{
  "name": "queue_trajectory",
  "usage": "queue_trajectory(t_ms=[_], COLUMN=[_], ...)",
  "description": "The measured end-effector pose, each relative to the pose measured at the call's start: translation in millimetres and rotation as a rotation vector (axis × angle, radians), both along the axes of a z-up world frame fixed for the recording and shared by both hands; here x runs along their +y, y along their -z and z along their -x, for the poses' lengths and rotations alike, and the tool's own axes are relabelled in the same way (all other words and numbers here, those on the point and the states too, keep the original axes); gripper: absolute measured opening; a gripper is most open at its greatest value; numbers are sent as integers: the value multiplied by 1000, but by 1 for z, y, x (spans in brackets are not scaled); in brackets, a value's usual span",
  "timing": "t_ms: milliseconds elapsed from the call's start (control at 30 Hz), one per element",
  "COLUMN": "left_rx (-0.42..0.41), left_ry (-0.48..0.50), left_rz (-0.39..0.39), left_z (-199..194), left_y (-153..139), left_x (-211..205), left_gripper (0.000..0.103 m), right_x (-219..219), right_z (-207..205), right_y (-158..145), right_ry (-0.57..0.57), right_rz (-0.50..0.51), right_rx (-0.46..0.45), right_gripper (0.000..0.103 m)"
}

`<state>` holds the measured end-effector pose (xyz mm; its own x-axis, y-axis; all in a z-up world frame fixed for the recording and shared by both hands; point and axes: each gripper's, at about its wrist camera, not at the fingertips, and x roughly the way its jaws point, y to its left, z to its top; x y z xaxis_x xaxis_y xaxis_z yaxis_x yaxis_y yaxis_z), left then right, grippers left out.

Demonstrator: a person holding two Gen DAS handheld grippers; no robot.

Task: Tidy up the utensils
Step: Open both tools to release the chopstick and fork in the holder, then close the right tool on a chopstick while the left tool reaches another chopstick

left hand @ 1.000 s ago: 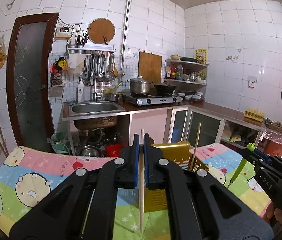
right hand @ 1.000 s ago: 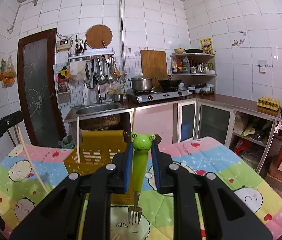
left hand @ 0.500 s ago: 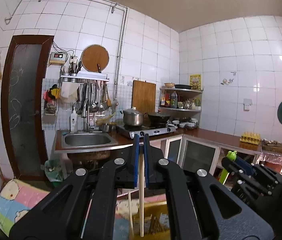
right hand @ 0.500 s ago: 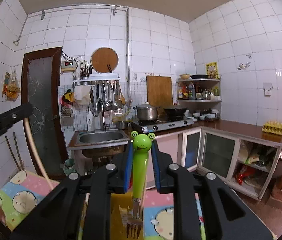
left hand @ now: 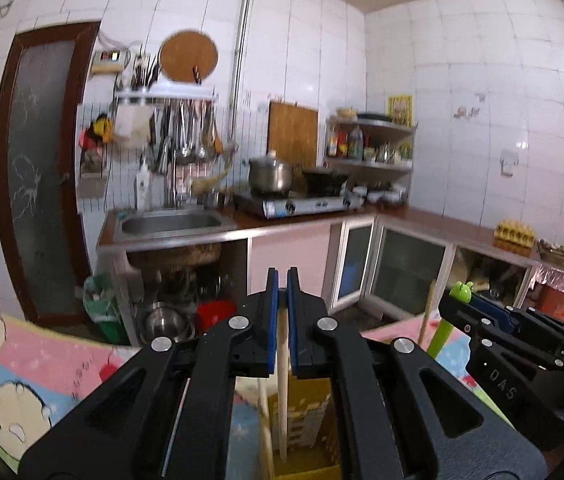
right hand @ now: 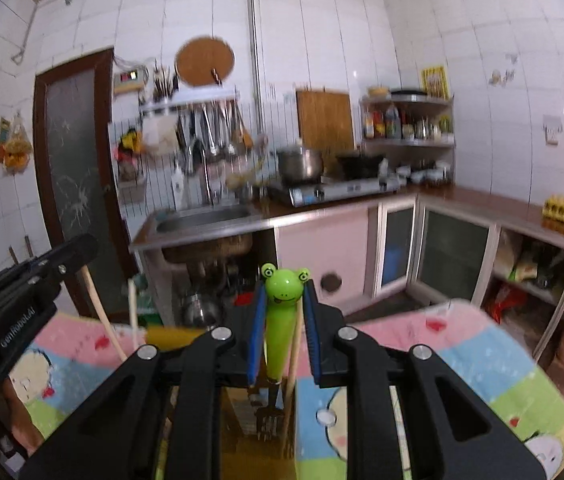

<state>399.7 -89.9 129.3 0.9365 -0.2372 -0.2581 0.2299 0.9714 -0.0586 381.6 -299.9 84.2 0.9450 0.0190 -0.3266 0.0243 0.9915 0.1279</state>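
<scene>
My left gripper (left hand: 282, 280) is shut on a pale wooden chopstick (left hand: 282, 380) that hangs down into the yellow slotted utensil basket (left hand: 306, 408). Another chopstick (left hand: 264, 420) stands in the basket beside it. My right gripper (right hand: 282, 284) is open, its jaws a little apart from a green frog-handled fork (right hand: 280, 320) whose tines (right hand: 267, 426) point down into the basket (right hand: 174, 336). The right gripper (left hand: 458, 300) with the frog fork (left hand: 442, 332) also shows at the right of the left wrist view. The left gripper (right hand: 78, 248) and its chopstick (right hand: 102, 316) show at the left of the right wrist view.
The basket stands on a table with a colourful cartoon cloth (left hand: 22, 376), also seen in the right wrist view (right hand: 462, 344). Behind are a sink counter (left hand: 170, 224), a gas stove with pots (left hand: 294, 200), a utensil rack and a brown door (left hand: 38, 168).
Both grippers have come down and tilted back toward the table, so the basket and cloth show again below. The right jaws have parted from the frog fork. The left stays shut on its chopstick.
</scene>
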Motion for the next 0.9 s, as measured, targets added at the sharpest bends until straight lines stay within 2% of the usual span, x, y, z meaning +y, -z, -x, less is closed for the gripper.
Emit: queue_trajectory(t_ms=[100,133,167,233,333,433,533,667,900], left_rx=[36,48,57,82,67,92,106,172,336], left_ry=[-20,-29,-33,-50,-81,-82,-101,-106,-101], left_rz=[-6,-11,-12,-4,11,-2,-11,-18,-68], left_z=[-3,-2,-1,4,21,37,58,79,103], left_y=[6,4,3,-4,-17,-26,-24,-6,61], left_x=[9,13,16,26,43,55,66,75,78], left_gripper=[4,10,16,56,76,89,98,98,98], right_x=[-1,-2,-3,-8,-15,-19,-21,-17,3], right_z=[-1,0,4,16,34,59,82,105,133], right_y=[9,9,7,1,-13,-19,-12,13,84], right_ry=[-11,-9,-1,17,30,56,76,90,90], right_rz=[-4,-9,-14,-28,-41,-45,-65,-82,-77], right_rx=[39,51,55,33,30,47,97,165,313], right_gripper=[19,23,37,56,57,62,63,63,63])
